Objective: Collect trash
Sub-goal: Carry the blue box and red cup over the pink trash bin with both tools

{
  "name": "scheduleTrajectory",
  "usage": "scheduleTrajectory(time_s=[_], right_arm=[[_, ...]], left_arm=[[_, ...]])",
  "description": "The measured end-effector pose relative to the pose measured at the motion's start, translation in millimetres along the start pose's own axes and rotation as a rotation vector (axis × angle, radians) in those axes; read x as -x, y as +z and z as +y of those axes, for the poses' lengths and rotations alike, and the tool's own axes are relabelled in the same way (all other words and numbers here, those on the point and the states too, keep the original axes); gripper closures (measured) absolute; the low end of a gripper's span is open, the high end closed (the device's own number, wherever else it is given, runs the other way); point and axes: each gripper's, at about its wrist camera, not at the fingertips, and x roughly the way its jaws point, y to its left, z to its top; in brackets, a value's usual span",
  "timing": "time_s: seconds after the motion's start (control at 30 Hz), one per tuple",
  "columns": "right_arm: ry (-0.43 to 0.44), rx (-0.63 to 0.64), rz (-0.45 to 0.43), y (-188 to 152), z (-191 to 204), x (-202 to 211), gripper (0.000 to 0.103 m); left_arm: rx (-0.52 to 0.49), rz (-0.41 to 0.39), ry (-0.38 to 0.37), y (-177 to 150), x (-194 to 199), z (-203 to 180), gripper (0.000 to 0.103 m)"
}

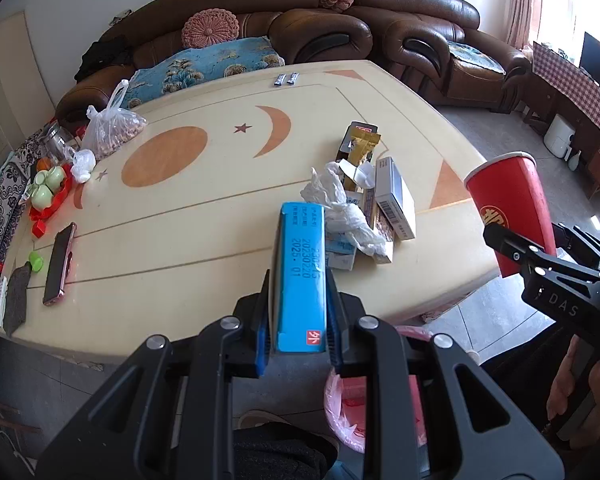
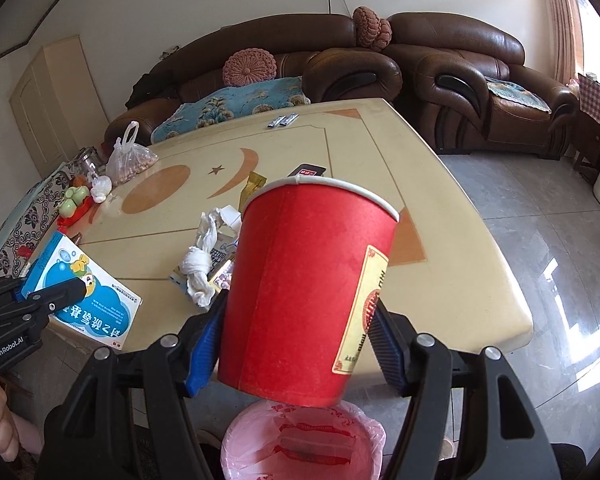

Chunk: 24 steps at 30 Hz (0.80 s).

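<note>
Table [image 1: 220,216] carries the far trash pile [image 1: 360,208]; below its near edge waits the pink-lined bin [image 2: 236,452]. My right claw [image 2: 300,340] pinches the red paper cup [image 2: 304,280] over it for dropping; my left claw [image 1: 298,320] pinches the blue box [image 1: 300,272].

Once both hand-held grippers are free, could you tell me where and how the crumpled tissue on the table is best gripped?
Grip the tissue at its knotted middle, coming from above. It lies loose on top of the boxes, and that bunched part stands highest, so fingers could probably close across it without catching the cartons.
</note>
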Motion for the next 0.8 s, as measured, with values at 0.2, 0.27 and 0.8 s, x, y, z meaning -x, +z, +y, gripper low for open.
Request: scheduleTrajectory(time_s=[0.2, 0.27, 0.8], right_arm=[[-0.006, 0.058, 0.013, -23, 8, 21, 0.039], [-0.003, 0.076, 0.019, -30, 11, 27, 0.039], [-0.008, 0.131, 0.151, -102, 13, 26, 0.039]], left_arm=[[0.013, 0.004, -0.013, -30, 13, -11, 0.08], [0.018, 0.011, -0.02, -40, 15, -15, 0.08], [0.051, 0.103, -0.126, -110, -7, -46, 0.08]])
